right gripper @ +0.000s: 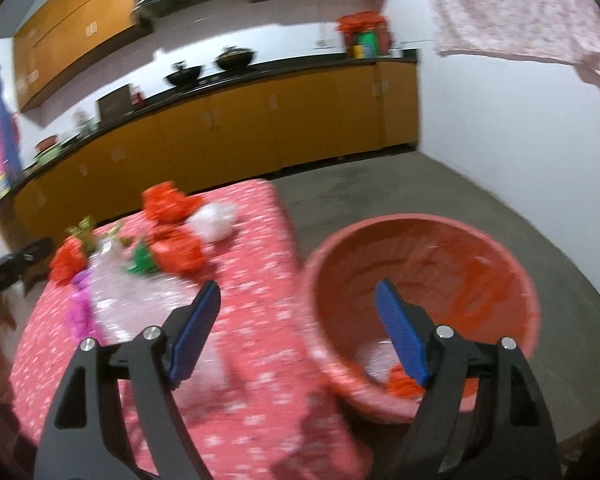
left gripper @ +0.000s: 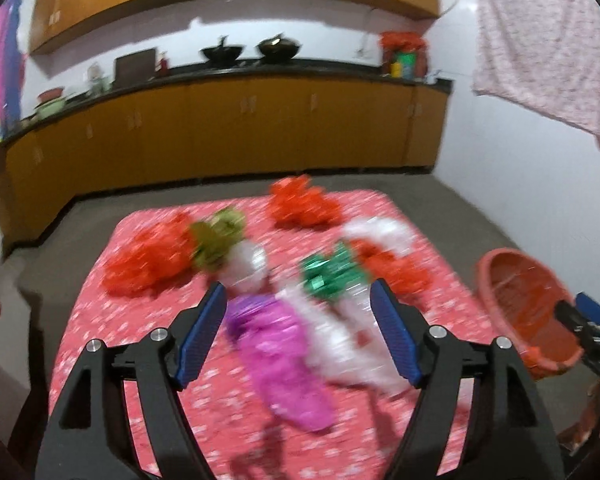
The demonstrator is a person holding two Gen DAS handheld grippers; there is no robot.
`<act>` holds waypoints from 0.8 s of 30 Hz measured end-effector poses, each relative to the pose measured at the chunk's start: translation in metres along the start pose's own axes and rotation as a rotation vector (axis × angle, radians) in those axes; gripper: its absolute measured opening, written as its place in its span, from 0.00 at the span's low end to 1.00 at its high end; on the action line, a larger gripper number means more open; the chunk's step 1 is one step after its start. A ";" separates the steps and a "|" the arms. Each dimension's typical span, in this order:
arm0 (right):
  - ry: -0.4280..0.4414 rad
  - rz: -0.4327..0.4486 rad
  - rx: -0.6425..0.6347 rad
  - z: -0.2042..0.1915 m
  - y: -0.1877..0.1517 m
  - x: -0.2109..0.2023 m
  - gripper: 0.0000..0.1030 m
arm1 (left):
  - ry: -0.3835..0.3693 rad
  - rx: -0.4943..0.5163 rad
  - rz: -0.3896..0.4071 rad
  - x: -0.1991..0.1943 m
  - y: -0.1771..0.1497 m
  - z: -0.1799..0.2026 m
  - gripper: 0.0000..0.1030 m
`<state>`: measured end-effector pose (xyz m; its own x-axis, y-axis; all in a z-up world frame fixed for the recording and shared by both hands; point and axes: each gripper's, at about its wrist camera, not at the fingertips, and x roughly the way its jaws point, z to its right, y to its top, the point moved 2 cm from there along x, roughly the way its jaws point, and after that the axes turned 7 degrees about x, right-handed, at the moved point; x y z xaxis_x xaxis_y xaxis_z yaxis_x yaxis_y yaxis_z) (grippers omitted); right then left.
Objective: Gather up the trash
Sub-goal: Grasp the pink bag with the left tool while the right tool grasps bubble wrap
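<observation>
Crumpled wrappers lie on a table with a red patterned cloth [left gripper: 148,320]: a purple one [left gripper: 276,360], a white one [left gripper: 340,344], a green one [left gripper: 332,274], an olive one [left gripper: 220,240] and several orange ones [left gripper: 148,260]. My left gripper [left gripper: 300,300] is open and empty, above the purple and white wrappers. My right gripper [right gripper: 298,292] is open and empty at the rim of a red basket [right gripper: 420,272] beside the table; the basket also shows in the left wrist view [left gripper: 528,304]. White and orange scraps [right gripper: 400,384] lie in its bottom.
Yellow kitchen cabinets [left gripper: 228,128] with a dark counter run along the far wall. A pink cloth [left gripper: 548,32] hangs at the upper right. Grey floor [right gripper: 440,192] surrounds the table. The view is motion-blurred.
</observation>
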<state>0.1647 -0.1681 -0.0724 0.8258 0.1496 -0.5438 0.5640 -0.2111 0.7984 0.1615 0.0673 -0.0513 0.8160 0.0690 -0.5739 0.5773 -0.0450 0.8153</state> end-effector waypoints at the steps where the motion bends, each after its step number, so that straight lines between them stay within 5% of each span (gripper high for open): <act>1: 0.019 -0.005 -0.009 -0.008 -0.002 0.000 0.75 | 0.009 -0.002 -0.012 0.004 -0.005 -0.006 0.72; 10: 0.160 -0.086 -0.112 -0.066 -0.023 0.011 0.70 | 0.015 -0.019 -0.088 0.030 -0.035 -0.022 0.72; 20: 0.151 -0.138 -0.185 -0.086 -0.042 0.031 0.63 | 0.043 -0.067 -0.077 0.026 -0.039 -0.044 0.72; 23: 0.123 -0.165 -0.199 -0.084 -0.045 0.042 0.52 | 0.050 -0.082 -0.079 0.025 -0.039 -0.052 0.72; 24: 0.119 -0.176 -0.198 -0.082 -0.046 0.046 0.41 | 0.048 -0.084 -0.081 0.025 -0.039 -0.053 0.72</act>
<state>0.1761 -0.0727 -0.1127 0.7021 0.2820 -0.6538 0.6772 0.0195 0.7356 0.1577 0.1239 -0.0935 0.7631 0.1165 -0.6357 0.6352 0.0458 0.7710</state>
